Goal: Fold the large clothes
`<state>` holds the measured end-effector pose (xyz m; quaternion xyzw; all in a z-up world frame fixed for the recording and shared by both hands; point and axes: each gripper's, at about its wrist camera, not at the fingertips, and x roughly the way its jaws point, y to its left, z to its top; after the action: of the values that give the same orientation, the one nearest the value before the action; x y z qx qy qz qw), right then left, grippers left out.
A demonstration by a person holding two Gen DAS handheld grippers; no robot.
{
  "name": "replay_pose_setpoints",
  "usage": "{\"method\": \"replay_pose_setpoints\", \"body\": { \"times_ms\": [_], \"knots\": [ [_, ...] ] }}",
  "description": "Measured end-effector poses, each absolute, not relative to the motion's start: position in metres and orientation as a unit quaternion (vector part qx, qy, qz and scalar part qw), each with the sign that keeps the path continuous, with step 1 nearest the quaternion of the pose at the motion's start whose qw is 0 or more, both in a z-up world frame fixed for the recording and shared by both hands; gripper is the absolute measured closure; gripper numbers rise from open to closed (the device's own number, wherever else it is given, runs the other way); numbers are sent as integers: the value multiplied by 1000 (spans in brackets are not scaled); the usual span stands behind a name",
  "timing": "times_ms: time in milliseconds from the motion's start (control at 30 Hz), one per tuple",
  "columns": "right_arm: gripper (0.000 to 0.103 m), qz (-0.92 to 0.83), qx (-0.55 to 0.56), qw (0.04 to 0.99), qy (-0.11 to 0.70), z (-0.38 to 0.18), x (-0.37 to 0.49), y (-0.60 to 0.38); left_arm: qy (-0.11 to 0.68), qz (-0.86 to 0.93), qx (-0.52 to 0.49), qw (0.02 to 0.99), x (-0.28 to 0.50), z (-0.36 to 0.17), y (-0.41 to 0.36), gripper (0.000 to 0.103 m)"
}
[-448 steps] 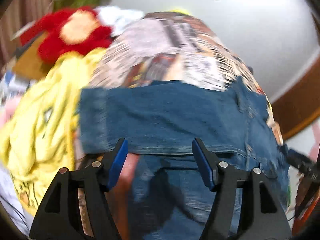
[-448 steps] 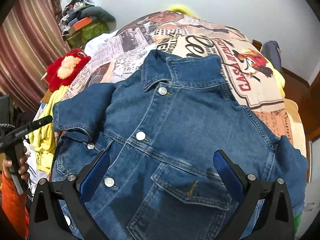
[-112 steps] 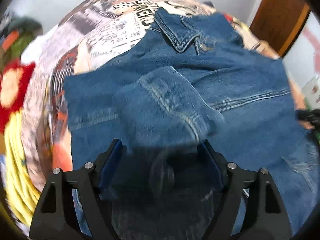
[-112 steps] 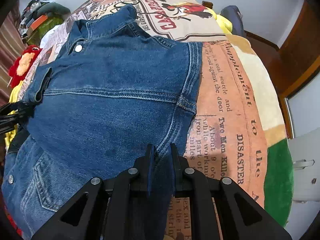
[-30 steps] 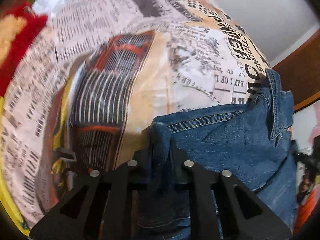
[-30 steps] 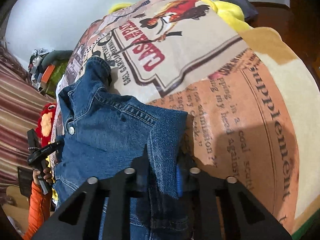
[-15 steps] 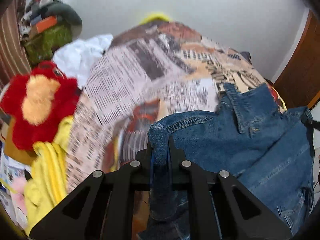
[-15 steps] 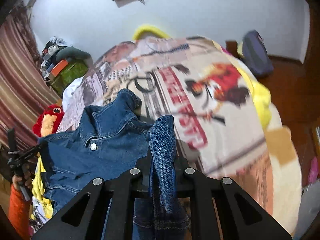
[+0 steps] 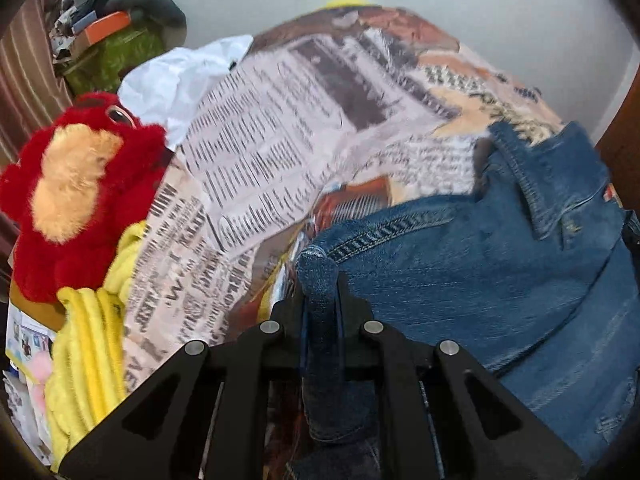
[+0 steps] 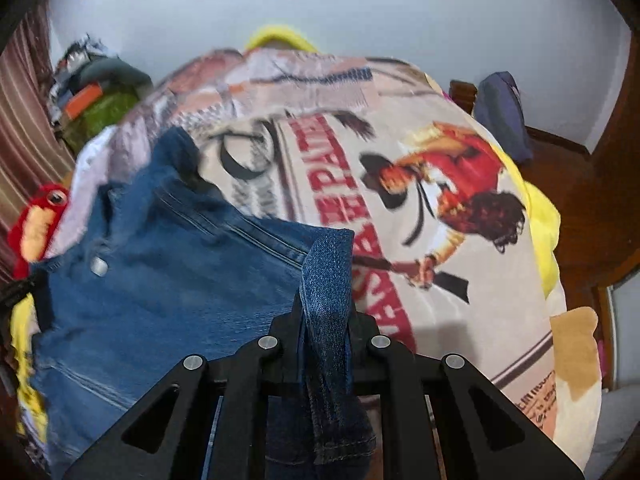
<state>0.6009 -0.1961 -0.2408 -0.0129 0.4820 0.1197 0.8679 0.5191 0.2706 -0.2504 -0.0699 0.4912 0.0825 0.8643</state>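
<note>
A blue denim jacket [image 9: 500, 264] hangs between my two grippers above the bed, its sleeves folded in. My left gripper [image 9: 320, 300] is shut on one corner of the jacket, which sticks up between the jaws. My right gripper [image 10: 326, 308] is shut on the opposite corner of the same jacket [image 10: 168, 272]. The collar [image 9: 536, 176] points away from me, and a metal button [image 10: 99, 267] shows below it in the right wrist view.
The bed is covered by a newspaper-print blanket [image 9: 288, 132] with a cowboy picture [image 10: 440, 184]. A red plush toy [image 9: 68, 188], a yellow cloth [image 9: 88, 344] and a white garment [image 9: 180, 76] lie at the left edge. A cluttered green heap [image 10: 96, 112] is behind. Wooden furniture [image 10: 600, 184] stands right.
Both grippers have lifted their jacket corners off the bed and tilted up, so more of the room shows. The jacket now hangs between them.
</note>
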Motion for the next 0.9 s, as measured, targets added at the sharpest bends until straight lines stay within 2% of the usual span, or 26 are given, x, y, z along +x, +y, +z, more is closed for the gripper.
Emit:
{"method": "replay_pose_setpoints", "body": {
  "times_ms": [133, 200, 233, 267, 333, 367, 500, 600, 667, 733, 900],
  "knots": [
    [92, 122, -44, 866, 482, -256, 602, -194, 502, 91, -58, 858, 526, -269, 265, 89],
    [86, 116, -71, 868, 477, -257, 599, -189, 504, 94, -55, 857, 528, -273, 265, 88],
    [77, 109, -88, 869, 475, -258, 597, -186, 504, 95, -49, 857, 528, -274, 263, 87],
    [61, 98, -103, 870, 472, -258, 596, -184, 504, 94, -43, 858, 528, -274, 263, 87],
    [41, 63, -138, 876, 457, -258, 593, -183, 503, 94, -30, 858, 526, -273, 260, 86],
    [39, 55, -144, 879, 452, -256, 591, -186, 504, 94, -28, 858, 524, -272, 259, 86],
    [38, 63, -95, 874, 472, -244, 586, -202, 505, 96, -22, 857, 515, -262, 258, 79],
    [38, 69, -60, 872, 481, -226, 574, -214, 498, 97, -27, 861, 501, -246, 258, 77],
    [38, 80, -46, 872, 481, -210, 560, -218, 490, 95, -36, 866, 490, -232, 257, 71],
    [38, 92, -37, 873, 477, -196, 545, -218, 476, 97, -37, 873, 476, -212, 255, 58],
    [38, 124, -11, 872, 473, -152, 501, -219, 449, 88, -33, 889, 439, -170, 242, 46]
  ]
}}
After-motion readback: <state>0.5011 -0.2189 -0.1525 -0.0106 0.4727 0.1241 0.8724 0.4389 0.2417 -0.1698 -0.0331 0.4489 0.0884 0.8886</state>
